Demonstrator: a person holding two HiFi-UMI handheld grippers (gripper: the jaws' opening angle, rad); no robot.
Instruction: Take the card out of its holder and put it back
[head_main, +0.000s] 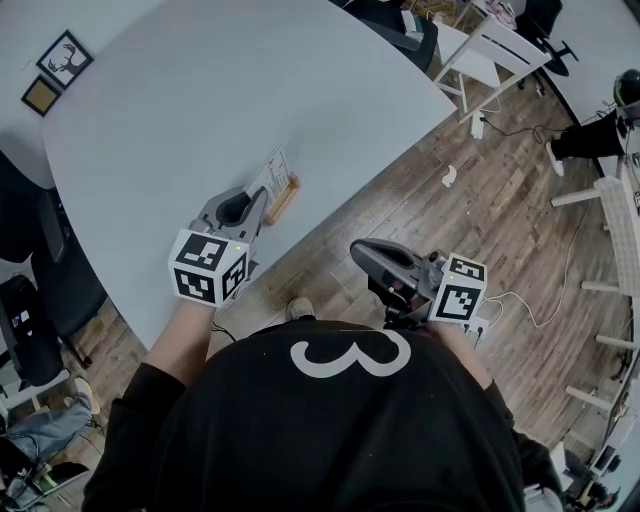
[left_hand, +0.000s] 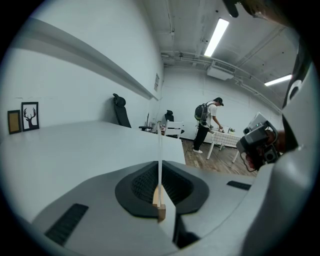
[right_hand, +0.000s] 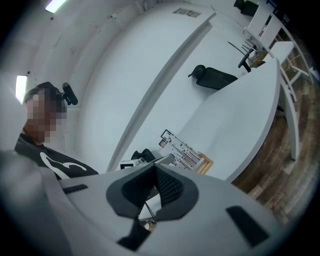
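**While left claw (head_main: 258, 203) pinches card (head_main: 272, 172), right claw (head_main: 360, 252) hangs shut**

Where the table (head_main: 200, 100) curves down toward the middle of the head view, the card stands tilted over its wooden holder (head_main: 283, 200), close to the table's edge. The left claw comes at it from the lower left of that frame, with its tips at the card's near edge. In the left gripper view the card is edge-on, a thin white line running up the centre. The dark pads are closed against it from both sides, and the holder's end sits just beneath. Whether the card's bottom edge sits fully in the slot cannot be told.

Well apart from all this, the right claw is right of centre in the head view, off the table and over the wood floor (head_main: 480, 200). In the right gripper view its pads meet with nothing between them, and the card and holder show beyond, at mid-frame. Two small framed pictures (head_main: 55, 70) lie on the table at the upper left of the head view.
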